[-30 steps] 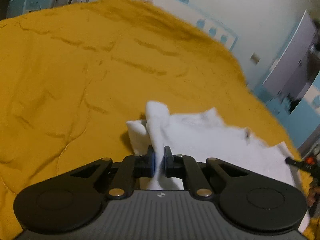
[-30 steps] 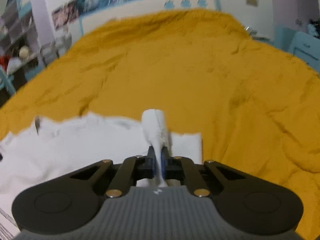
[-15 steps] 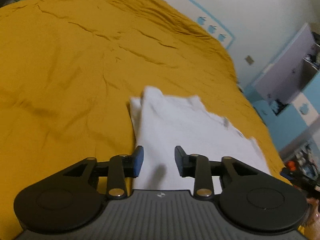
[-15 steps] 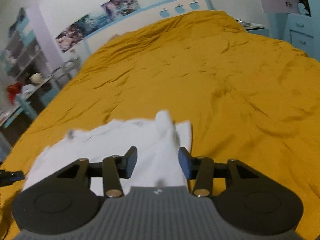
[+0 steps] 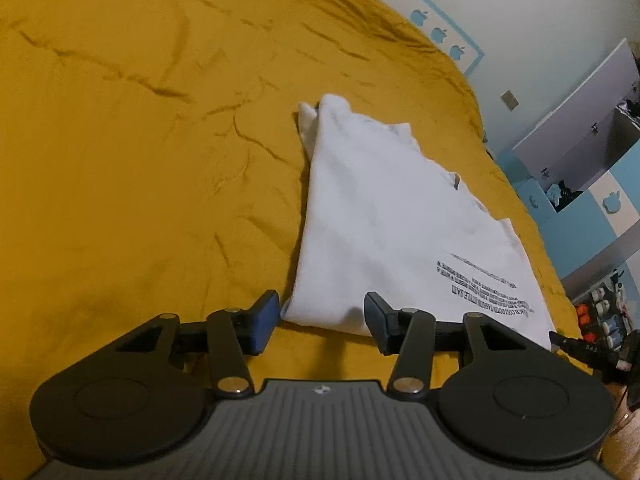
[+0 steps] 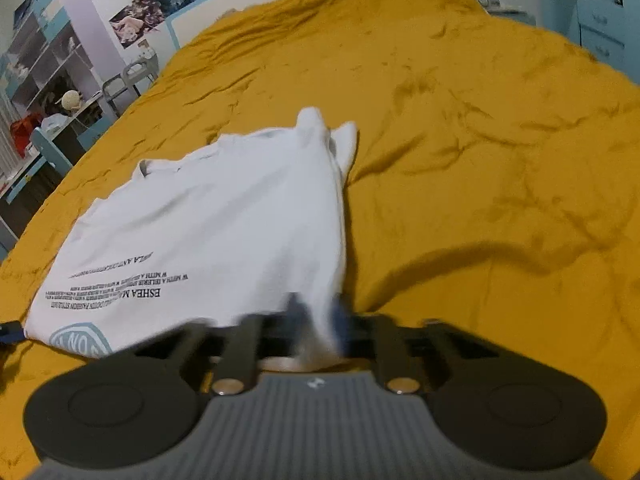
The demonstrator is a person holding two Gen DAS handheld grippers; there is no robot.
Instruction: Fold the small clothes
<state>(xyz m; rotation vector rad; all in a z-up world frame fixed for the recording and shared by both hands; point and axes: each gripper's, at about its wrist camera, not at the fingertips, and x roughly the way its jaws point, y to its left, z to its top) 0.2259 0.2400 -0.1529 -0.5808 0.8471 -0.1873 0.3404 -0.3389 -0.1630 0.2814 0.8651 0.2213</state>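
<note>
A white T-shirt (image 5: pixel 384 216) with black print lies folded flat on the mustard bedspread (image 5: pixel 120 140). My left gripper (image 5: pixel 320 312) is at the shirt's near left corner. Its jaws are opening, and the hem lies just ahead between the fingers, which do not press it. In the right wrist view the same T-shirt (image 6: pixel 224 216) spreads to the left over the bedspread (image 6: pixel 480 120). My right gripper (image 6: pixel 318 320) is blurred, and its jaws are closing with the near right corner of the shirt pinched between them.
The bedspread stretches far beyond the shirt on all sides. A shelf unit (image 6: pixel 48 68) and a chair (image 6: pixel 128 76) stand past the bed's left side. A white and blue cabinet (image 5: pixel 580 128) stands on the other side. The other gripper's tip (image 5: pixel 580 350) shows at the edge.
Both grippers let go of the raised cloth folds and drew back to the shirt's near edge. The shirt now lies flat. The left opened wider; the right opened, then closed on the near corner.
</note>
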